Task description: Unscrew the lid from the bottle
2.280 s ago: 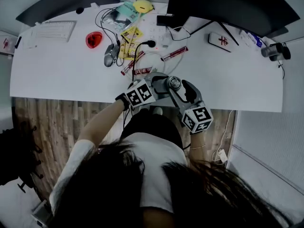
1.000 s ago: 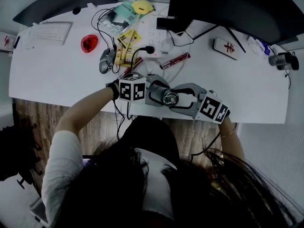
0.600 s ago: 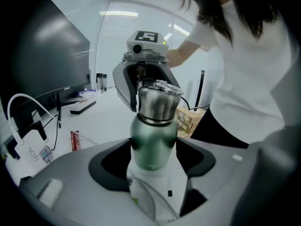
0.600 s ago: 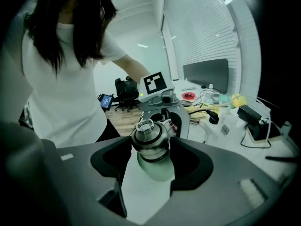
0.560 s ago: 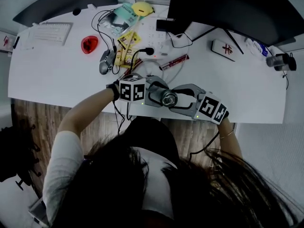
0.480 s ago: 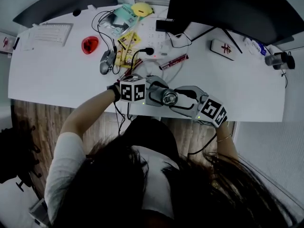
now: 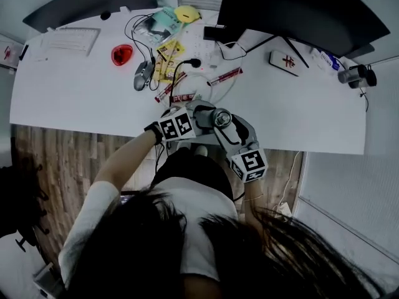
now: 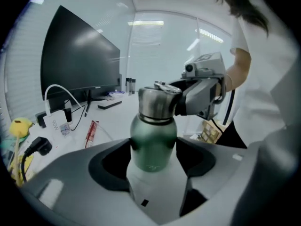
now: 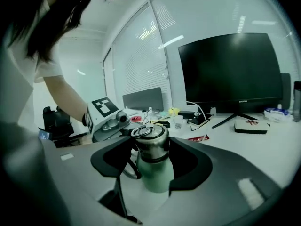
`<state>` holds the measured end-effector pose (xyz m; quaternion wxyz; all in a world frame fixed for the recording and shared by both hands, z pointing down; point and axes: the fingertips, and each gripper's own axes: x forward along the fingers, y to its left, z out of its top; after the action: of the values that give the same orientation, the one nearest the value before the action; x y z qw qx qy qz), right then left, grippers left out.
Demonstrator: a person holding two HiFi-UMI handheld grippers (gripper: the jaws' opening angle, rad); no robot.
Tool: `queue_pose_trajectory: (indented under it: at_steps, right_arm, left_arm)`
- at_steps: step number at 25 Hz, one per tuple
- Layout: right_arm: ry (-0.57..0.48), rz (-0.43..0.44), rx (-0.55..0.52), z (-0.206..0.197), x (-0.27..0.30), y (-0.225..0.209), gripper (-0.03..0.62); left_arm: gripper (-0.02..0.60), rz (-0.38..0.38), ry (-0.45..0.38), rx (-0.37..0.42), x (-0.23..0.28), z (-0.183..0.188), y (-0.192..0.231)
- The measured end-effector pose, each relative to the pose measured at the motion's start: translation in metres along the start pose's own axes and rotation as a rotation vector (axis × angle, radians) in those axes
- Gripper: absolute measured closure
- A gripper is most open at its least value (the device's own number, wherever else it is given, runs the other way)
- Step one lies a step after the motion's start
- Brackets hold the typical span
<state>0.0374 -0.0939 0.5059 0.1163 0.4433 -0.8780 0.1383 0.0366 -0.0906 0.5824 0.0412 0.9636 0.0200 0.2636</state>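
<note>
A green bottle (image 8: pixel 153 142) with a steel lid (image 8: pixel 157 102) is held upright above the near edge of the white desk (image 7: pixel 75 98). My left gripper (image 8: pixel 153 149) is shut on the bottle's green body. My right gripper (image 9: pixel 153 157) is shut on the steel lid (image 9: pixel 151 140), which has a wire ring on top. In the head view the lid (image 7: pixel 221 118) shows from above, with the left gripper (image 7: pixel 201 116) at its left. The right gripper (image 7: pixel 232 128) reaches it from the near right, its marker cube toward the person.
On the desk behind the bottle lie a grey mouse (image 7: pixel 143 73), a red round object (image 7: pixel 122 53), yellow packets (image 7: pixel 169 50), cables (image 7: pixel 187 73) and a keyboard (image 7: pixel 68 40). A large dark monitor (image 7: pixel 299 8) stands at the back right. Wooden floor (image 7: pixel 56 161) shows below the desk edge.
My right gripper has swung round the lid from the bottle's right side toward the person, staying shut on it. The left gripper keeps its hold on the bottle.
</note>
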Motion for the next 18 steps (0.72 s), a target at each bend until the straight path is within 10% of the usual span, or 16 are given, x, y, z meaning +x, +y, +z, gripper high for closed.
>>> queue_pose_trajectory:
  at_steps: [9,18]
  right_arm:
    - [-0.053,-0.137,0.028,0.001,0.007,-0.007,0.351]
    - [0.044,0.183,-0.104,0.001,0.011,0.001,0.352]
  left_arm:
    - [0.229,0.157,-0.064,-0.100,0.003,0.001,0.000]
    - [0.229,0.017,-0.028,-0.047,-0.001,0.000,0.001]
